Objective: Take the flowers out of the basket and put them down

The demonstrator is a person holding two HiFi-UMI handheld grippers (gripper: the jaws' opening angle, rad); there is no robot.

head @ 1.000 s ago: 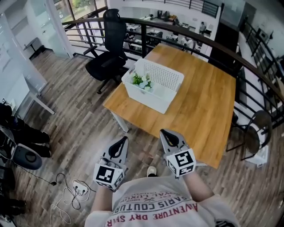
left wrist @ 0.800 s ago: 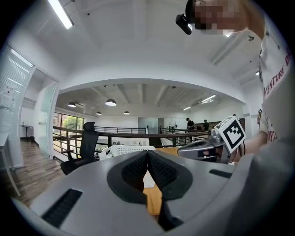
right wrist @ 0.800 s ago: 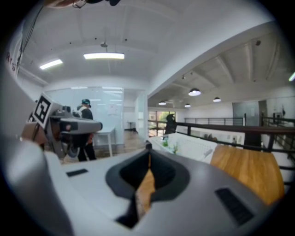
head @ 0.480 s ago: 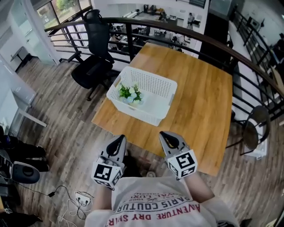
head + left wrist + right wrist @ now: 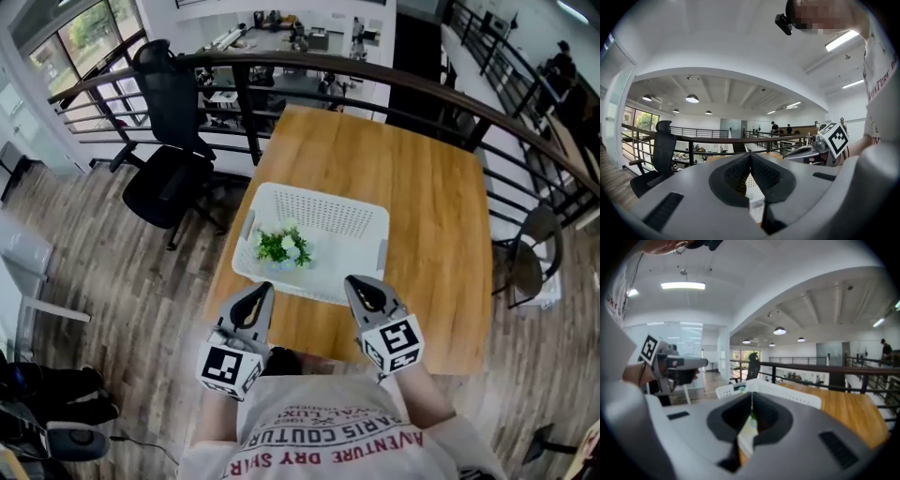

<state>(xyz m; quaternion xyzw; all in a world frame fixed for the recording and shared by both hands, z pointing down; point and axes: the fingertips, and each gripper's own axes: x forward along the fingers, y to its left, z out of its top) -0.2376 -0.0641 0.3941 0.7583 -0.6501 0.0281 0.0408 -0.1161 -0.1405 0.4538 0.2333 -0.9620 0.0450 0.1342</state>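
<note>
A white perforated basket point(image 5: 349, 230) sits at the near left part of a wooden table point(image 5: 436, 206). A small bunch of green and white flowers point(image 5: 283, 247) lies in its left end. My left gripper point(image 5: 262, 288) and right gripper point(image 5: 355, 280) hang side by side just short of the basket's near wall, both shut with nothing between the jaws. In the right gripper view the gripper point(image 5: 751, 395) points at the basket rim point(image 5: 787, 392), with a bit of green showing past the jaws. In the left gripper view the gripper point(image 5: 750, 155) is shut too, and the right gripper point(image 5: 820, 150) shows beside it.
A black office chair point(image 5: 169, 173) stands left of the table. A dark metal railing point(image 5: 375, 77) curves behind the table and down its right side, with a round-backed chair point(image 5: 528, 264) there. The floor is wood plank.
The person has stepped up to the table, so the basket now lies right in front of both grippers. The grippers keep the same pose, side by side and shut.
</note>
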